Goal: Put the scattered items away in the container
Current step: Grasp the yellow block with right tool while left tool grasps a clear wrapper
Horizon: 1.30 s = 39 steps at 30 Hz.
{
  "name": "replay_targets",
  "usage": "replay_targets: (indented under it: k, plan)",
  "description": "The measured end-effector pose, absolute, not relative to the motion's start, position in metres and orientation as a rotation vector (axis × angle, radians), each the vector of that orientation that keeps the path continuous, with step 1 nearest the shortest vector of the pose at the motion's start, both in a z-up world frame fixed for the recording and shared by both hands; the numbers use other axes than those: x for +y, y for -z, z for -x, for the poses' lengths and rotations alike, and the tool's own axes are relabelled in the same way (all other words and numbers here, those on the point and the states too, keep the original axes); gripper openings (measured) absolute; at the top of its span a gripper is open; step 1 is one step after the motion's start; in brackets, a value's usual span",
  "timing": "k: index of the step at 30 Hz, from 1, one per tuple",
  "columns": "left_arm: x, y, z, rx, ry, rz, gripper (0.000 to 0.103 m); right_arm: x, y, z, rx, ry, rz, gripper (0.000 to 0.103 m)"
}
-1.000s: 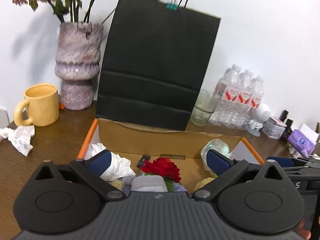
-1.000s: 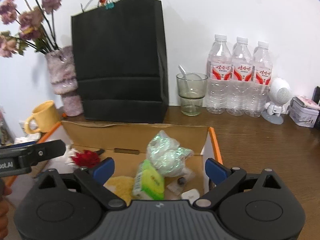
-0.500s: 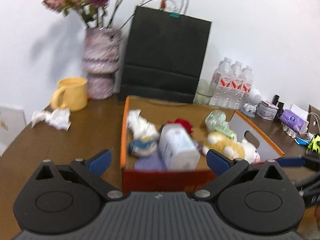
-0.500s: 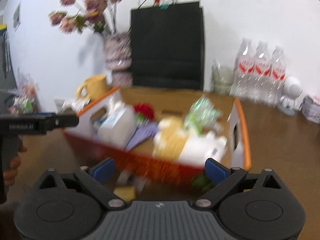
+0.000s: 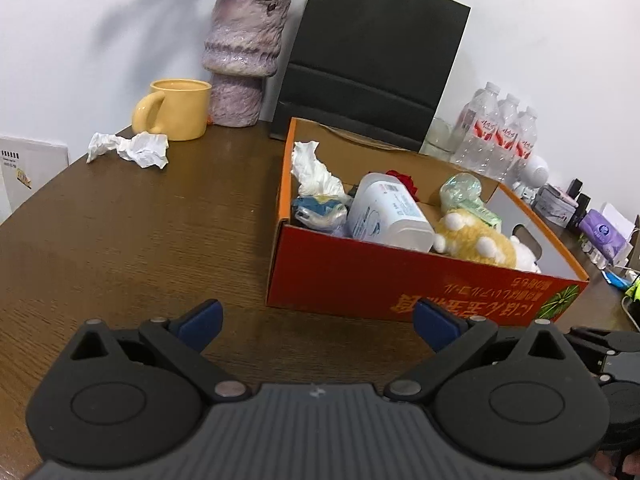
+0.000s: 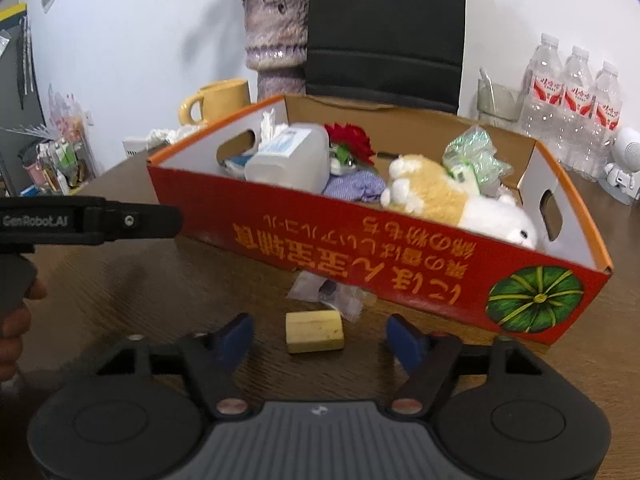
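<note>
Right wrist: yellow block point(image 6: 315, 331) lies flat, long axis crosswise.

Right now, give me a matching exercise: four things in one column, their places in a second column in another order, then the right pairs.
Things:
1. yellow sponge block
2. crumpled white paper
3. plush toy
4. yellow mug

Places:
A. inside the red cardboard box
B. on the table in front of the box, ahead of the right gripper, whose jaws are closing with nothing between them
C. beside the purple vase
D. on the table in front of the mug

Pairs: 1-B, 2-D, 3-A, 4-C
</note>
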<state>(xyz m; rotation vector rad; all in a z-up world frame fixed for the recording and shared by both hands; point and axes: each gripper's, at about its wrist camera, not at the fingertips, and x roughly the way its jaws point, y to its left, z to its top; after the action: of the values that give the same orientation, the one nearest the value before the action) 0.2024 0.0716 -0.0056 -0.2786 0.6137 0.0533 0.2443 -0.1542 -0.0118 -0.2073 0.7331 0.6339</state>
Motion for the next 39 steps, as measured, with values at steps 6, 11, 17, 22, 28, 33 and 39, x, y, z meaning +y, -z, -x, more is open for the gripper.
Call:
replay_targets:
  k: [6,11,17,22,28,33,39]
  plan:
    - [0.062,0.006,-0.2,0.615,-0.03,0.263,0.103,-0.161,0.008,-0.238,0.713,-0.652,0.188,0.029]
    - [0.03,0.008,-0.201,0.629,0.037,0.224,0.103,-0.184,0.001,-0.236,0.688,-0.626,0.133,0.029]
    - [-0.025,0.014,-0.214,0.646,0.098,0.146,0.101,-0.225,0.005,-0.246,0.689,-0.538,0.096,0.029]
    - [-0.048,0.02,-0.233,0.649,-0.004,0.146,0.091,-0.253,0.006,-0.254,0.686,-0.517,0.091,0.029]
    - [-0.076,0.029,-0.247,0.674,-0.103,0.054,0.083,-0.268,0.009,-0.256,0.691,-0.543,0.1,0.029]
    - [-0.078,0.028,-0.245,0.657,-0.123,0.038,0.05,-0.275,0.009,-0.253,0.69,-0.565,0.097,0.029]
    - [-0.073,0.026,-0.235,0.65,-0.086,0.045,0.036,-0.276,0.008,-0.247,0.675,-0.568,0.087,0.029]
